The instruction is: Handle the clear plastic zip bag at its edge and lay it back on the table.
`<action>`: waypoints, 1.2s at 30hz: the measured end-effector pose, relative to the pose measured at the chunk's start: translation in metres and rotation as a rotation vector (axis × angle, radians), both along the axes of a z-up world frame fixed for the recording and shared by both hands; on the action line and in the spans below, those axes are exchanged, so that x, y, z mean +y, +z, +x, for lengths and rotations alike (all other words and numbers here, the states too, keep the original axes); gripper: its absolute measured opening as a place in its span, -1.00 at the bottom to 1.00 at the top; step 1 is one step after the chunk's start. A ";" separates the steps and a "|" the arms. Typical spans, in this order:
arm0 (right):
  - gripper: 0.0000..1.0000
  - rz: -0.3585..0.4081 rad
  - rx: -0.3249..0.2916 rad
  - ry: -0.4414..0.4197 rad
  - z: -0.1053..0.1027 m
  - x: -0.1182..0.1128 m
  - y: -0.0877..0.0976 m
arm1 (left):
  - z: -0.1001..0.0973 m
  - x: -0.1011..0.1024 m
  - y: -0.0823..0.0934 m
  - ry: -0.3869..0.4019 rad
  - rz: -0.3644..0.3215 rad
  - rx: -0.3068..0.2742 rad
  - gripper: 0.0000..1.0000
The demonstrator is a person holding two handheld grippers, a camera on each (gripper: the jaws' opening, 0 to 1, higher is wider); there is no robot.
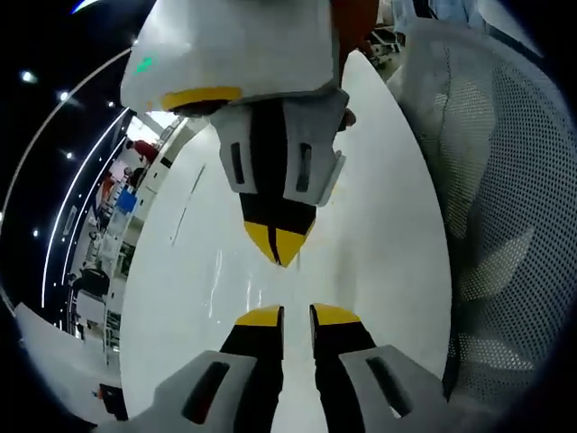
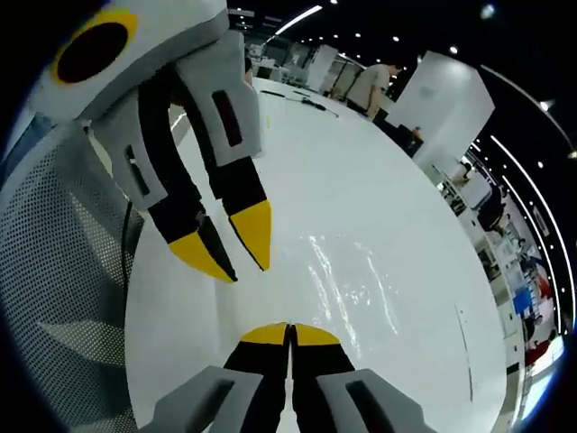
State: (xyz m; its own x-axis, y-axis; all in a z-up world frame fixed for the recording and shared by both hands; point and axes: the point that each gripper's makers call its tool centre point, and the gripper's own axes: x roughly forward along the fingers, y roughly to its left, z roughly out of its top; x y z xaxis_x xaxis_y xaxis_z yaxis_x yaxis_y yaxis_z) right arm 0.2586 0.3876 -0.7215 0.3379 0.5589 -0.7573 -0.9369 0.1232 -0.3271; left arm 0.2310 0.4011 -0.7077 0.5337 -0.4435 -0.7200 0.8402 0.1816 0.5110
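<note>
The clear plastic zip bag [image 2: 353,281] lies flat on the white table [image 2: 388,198], showing mostly as glints, just right of my right gripper [image 2: 290,332], whose yellow tips meet with nothing visible between them. In the left gripper view the bag's faint shine [image 1: 219,278] sits left of both grippers. My left gripper [image 1: 297,315] hovers low over the table [image 1: 379,180] with a narrow gap between its jaws. It faces the right gripper [image 1: 279,251] tip to tip, a short way apart. In the right gripper view the left gripper [image 2: 230,248] hangs at upper left, jaws slightly parted.
A grey mesh chair [image 1: 505,225] stands beside the table, also in the right gripper view [image 2: 63,271]. Small dark items [image 2: 311,102] lie at the table's far end. A person [image 2: 365,86] stands beyond it, near white partitions and shelves.
</note>
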 end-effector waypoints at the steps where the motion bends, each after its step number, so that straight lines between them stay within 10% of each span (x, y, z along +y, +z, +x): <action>1: -1.00 0.002 0.000 -0.002 0.001 0.000 0.001 | 0.002 0.000 -0.001 -0.004 0.021 -0.014 -0.83; 36: -1.00 0.105 -0.038 -0.212 0.036 -0.007 0.030 | -0.008 -0.019 -0.032 -0.034 0.065 0.062 -1.00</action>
